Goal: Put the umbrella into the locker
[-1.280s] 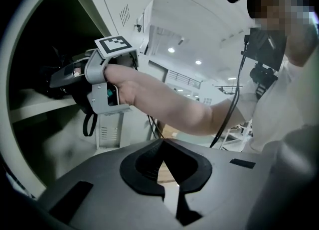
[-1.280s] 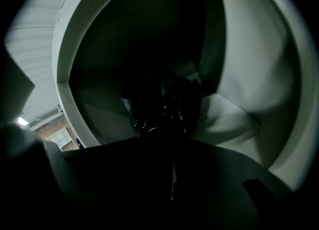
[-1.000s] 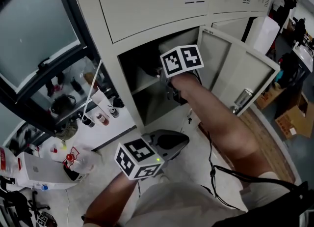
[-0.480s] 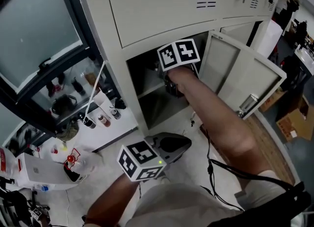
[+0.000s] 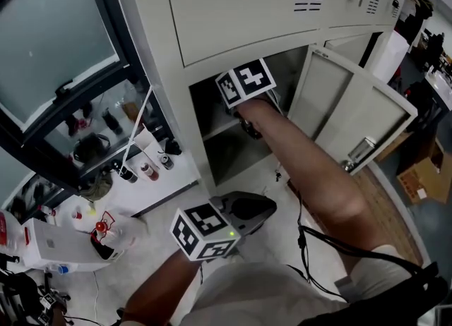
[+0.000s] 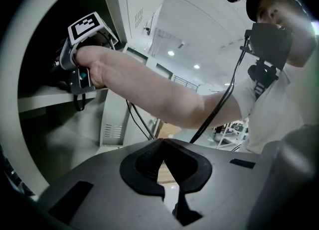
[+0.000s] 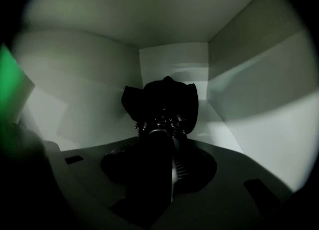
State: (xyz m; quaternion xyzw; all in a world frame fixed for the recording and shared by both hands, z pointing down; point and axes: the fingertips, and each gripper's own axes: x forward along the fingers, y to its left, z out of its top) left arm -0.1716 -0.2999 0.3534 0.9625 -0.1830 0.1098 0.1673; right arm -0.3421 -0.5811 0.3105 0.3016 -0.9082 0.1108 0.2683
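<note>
centre of the head view: the right gripper (image 5: 248, 125) reaches into the open lower compartment of a grey locker (image 5: 240, 7). its jaws are clamped on the handle of a folded black umbrella (image 7: 162, 102), which is inside the compartment, pointing at the back wall. lower centre, outside the locker, the left gripper (image 5: 244, 208) has its jaws closed on nothing.
</note>
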